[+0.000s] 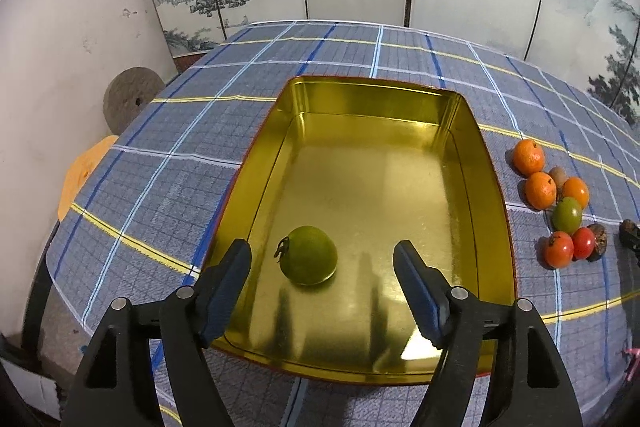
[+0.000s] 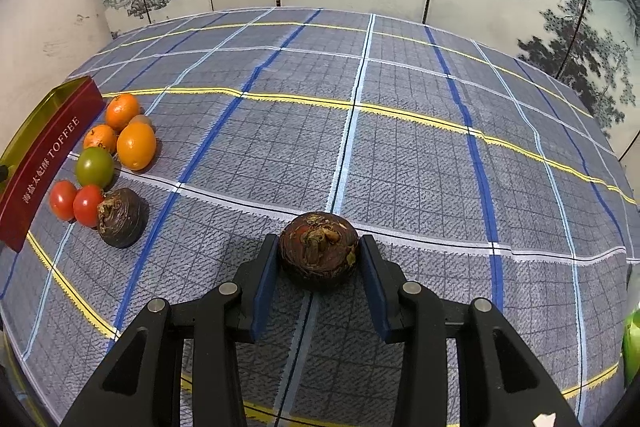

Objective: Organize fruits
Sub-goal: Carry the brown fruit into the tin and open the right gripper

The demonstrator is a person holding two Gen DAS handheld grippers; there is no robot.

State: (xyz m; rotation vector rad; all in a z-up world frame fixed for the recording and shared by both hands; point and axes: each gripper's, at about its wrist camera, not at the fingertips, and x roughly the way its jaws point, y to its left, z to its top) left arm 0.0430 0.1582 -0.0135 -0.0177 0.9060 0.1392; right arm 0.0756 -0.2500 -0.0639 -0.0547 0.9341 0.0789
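Inside the gold tin (image 1: 460, 131) lies a green tomato (image 1: 309, 255) between the left gripper (image 1: 322, 267)'s spread fingers, while the right gripper (image 2: 318, 259)'s fingers pinch a brown water chestnut (image 2: 318, 249).

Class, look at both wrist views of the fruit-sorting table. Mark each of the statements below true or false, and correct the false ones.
1. A green tomato lies inside the gold tin. True.
2. The left gripper is clamped on that tomato. False: its jaws stand open, apart from the tomato.
3. The right gripper holds a dark brown water chestnut between its pads. True.
4. The tin is full of oranges. False: the oranges lie on the checked tablecloth beside the tin.
5. The tin's red outer side reads TOFFEE. True.
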